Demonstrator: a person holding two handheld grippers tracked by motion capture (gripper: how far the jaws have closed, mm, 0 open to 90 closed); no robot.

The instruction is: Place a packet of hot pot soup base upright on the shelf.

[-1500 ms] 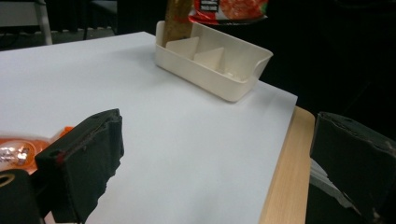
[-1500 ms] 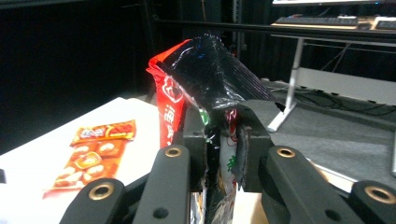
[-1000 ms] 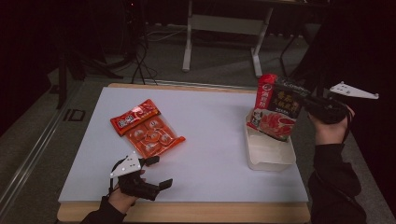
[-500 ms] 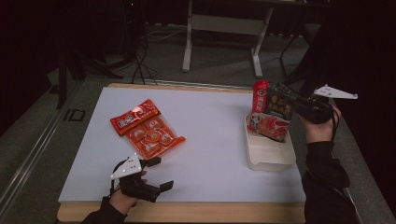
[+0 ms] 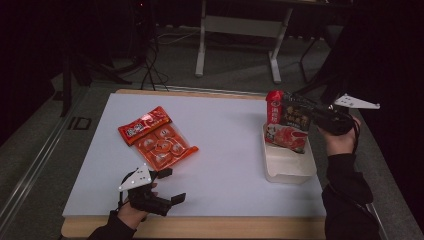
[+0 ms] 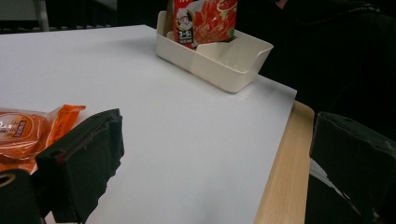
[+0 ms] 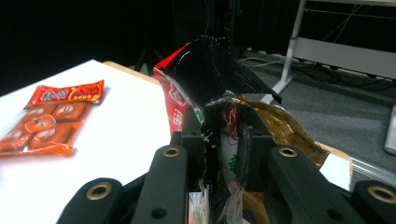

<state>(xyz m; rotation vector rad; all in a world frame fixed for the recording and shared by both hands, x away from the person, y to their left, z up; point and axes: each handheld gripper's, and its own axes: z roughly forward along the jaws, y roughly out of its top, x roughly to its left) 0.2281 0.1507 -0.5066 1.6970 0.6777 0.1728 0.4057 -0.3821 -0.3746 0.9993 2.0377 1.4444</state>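
At right edge of worktop: right gripper (image 5: 306, 116) clamped on red pouch (image 5: 287, 122), lower end inside white bin (image 5: 290, 167), release pending. Near left front edge: left gripper (image 5: 167, 187) spread, empty, beside orange snack pack (image 5: 157, 141), not yet binned.

Your room is dark; light falls mostly on the white table (image 5: 215, 150), which reads evenly lit with faint soft shadows. The high view is dim and a little grainy, its floor and background nearly black. In your gripper views the near jaws are blurred, and the packet (image 7: 205, 88) shows glare.
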